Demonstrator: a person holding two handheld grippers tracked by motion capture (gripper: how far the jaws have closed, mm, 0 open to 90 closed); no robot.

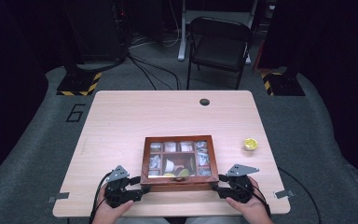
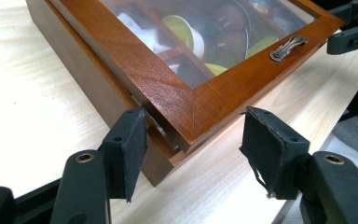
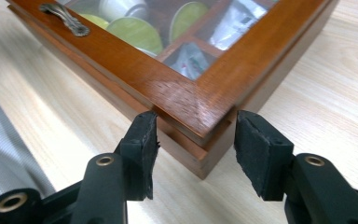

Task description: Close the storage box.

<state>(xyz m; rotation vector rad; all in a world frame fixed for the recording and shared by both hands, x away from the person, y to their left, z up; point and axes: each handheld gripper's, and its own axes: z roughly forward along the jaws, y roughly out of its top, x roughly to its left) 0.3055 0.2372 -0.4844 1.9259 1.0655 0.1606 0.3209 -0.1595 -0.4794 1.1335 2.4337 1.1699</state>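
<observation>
High view – wooden box (image 1: 179, 179), left tool (image 1: 131, 192), right tool (image 1: 222, 189) – both spread.

Box (image 1: 179, 182) reddish-brown wood, glass lid; handle (image 2: 288, 47) dull silver; table (image 1: 121, 121) pale wood grain; grippers black (image 1: 129, 193) (image 1: 224, 190); small cup (image 1: 250, 143) yellow; chair (image 1: 220, 42) black.

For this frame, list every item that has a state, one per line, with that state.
Wooden box: flat on the table, glass lid lying on it; a thin gap shows at both near corners.
Lid handle: untouched.
Left claw: open, jaws astride the box's near left corner.
Right claw: open, jaws astride the near right corner.
Yellow cup: on the table, right of the box, apart from it.
Folding chair: unfolded, unoccupied.
</observation>
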